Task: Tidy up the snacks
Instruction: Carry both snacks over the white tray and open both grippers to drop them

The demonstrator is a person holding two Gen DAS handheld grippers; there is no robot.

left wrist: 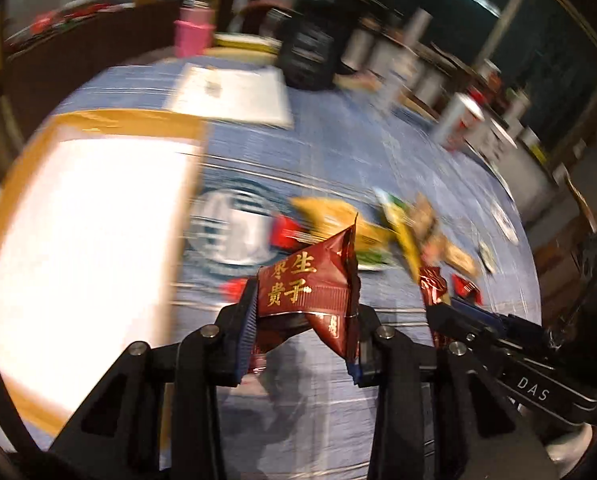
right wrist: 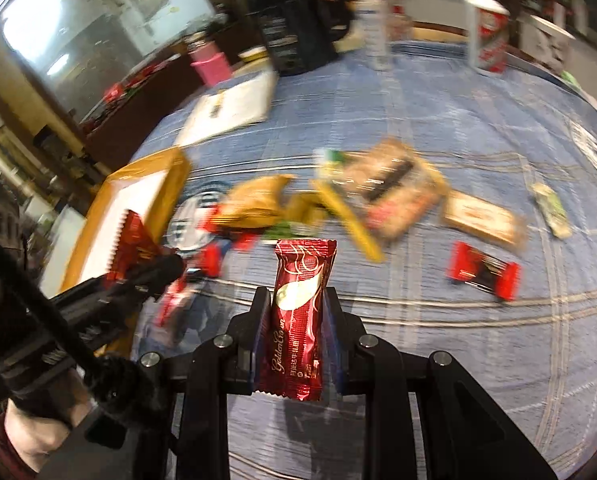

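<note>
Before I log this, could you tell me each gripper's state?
Left gripper: shut on dark red snack packet.
Right gripper: shut on red candy bar.

A blue checked cloth (right wrist: 438, 340) covers the bench, with dark wooden cabinets (left wrist: 78, 52) upper left and a glass pane (right wrist: 98, 12) reflecting lights.

"GoldenCrown" on red wrapper (right wrist: 298, 320); perhaps "DAS".

Left gripper (left wrist: 304, 300) has a snack packet (left wrist: 306, 280) between its fingers, right gripper (right wrist: 298, 312) a wrapped bar (right wrist: 298, 320), both above the tablecloth (right wrist: 458, 340). Tray (left wrist: 78, 240) sits left. Loose snack pile (right wrist: 338, 200) mid-table; one small packet (right wrist: 483, 276) lies apart, right of it. Kettle (right wrist: 298, 20) and bottle (right wrist: 488, 36) at the far edge.
</note>
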